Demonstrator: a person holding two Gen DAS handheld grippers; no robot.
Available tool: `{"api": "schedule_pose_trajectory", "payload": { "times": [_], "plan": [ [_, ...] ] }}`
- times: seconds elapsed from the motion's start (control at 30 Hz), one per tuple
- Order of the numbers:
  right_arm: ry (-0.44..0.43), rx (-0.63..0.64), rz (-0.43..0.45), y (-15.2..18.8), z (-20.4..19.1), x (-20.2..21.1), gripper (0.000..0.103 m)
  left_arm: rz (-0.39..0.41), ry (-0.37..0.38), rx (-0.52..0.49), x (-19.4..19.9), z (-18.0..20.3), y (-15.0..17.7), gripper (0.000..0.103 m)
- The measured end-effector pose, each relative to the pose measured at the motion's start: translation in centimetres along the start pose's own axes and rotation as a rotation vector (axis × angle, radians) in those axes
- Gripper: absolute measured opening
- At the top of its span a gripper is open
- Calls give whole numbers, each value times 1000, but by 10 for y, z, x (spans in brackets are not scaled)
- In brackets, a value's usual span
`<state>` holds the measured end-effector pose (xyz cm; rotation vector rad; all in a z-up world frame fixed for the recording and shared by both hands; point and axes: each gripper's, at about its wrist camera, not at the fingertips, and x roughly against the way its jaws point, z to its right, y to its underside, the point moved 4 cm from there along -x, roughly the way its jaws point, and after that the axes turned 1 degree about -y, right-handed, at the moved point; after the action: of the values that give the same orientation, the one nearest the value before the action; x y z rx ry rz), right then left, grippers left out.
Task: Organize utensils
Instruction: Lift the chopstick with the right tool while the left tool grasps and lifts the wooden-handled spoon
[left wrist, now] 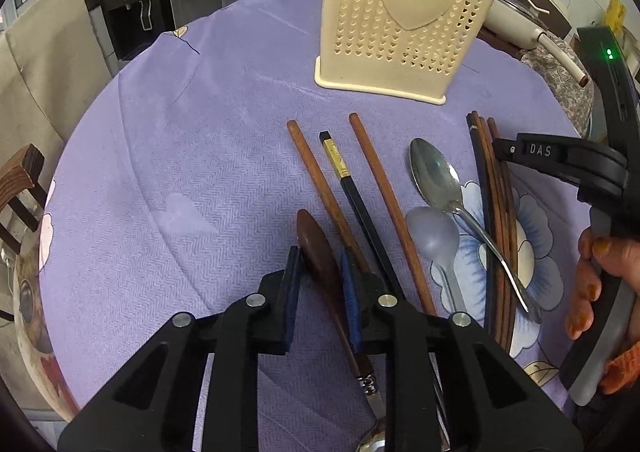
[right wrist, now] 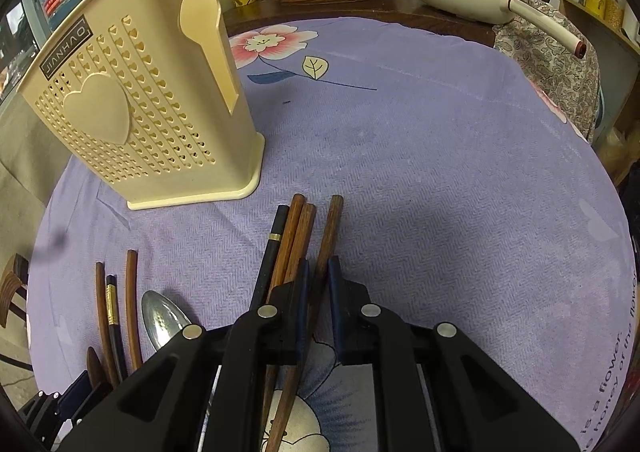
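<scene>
Left gripper (left wrist: pixel 320 272) low over the purple tablecloth (left wrist: pixel 180 172), pads either side of the wooden spoon handle (left wrist: pixel 320 252), narrowed almost onto it, the right pad against the wood, the left apparently touching; probably a grasp just made, though full pressure not certain from the left wrist view; long axis of that spoon running from the dark rounded end ahead of the fingers back under the gripper to a metal bowl (left wrist: pixel 374 438) at the bottom edge, so roughly in line with the fingers' pointing direction. Right gripper (right wrist: pixel 318 292) clenched on one brown chopstick (right wrist: pixel 326 252), its neighbours in the bundle (right wrist: pixel 286 244) just beside the left pad and outside the grip; stick lengthwise along the gripper, tip aimed ahead. Cream perforated utensil holder (left wrist: pixel 400 20) upright at the far side of the cloth, ahead of both hands; ahead and slightly right of the left gripper, ahead and left of the right gripper, neither clearly nearer. Loose between the two hands: three separate chopsticks (left wrist: pixel 360 188), a steel spoon (left wrist: pixel 436 176), a translucent plastic spoon (left wrist: pixel 434 236), all lying roughly parallel, ends toward the holder. Likely next: lift, tip each piece upright, carry forward over the holder's open top; a long piece gripped near the middle liable to swing or catch the rim.
</scene>
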<state>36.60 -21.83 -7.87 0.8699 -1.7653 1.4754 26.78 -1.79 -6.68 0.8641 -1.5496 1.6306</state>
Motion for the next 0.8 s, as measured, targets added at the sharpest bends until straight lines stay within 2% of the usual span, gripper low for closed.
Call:
{"api": "schedule_pose_trajectory", "payload": {
  "times": [0.33,0.6,0.8],
  "plan": [
    [-34,-37,51,-7,8,-5,9,-10,56,58,-3,-8,-4,15],
    [-20,0,202,-23,6,26,8,51,79,67,17,-13,-18,15],
    [-20,42,350,-36,8,74,7,127,95,62,49,-16,-32,15]
  ]
}}
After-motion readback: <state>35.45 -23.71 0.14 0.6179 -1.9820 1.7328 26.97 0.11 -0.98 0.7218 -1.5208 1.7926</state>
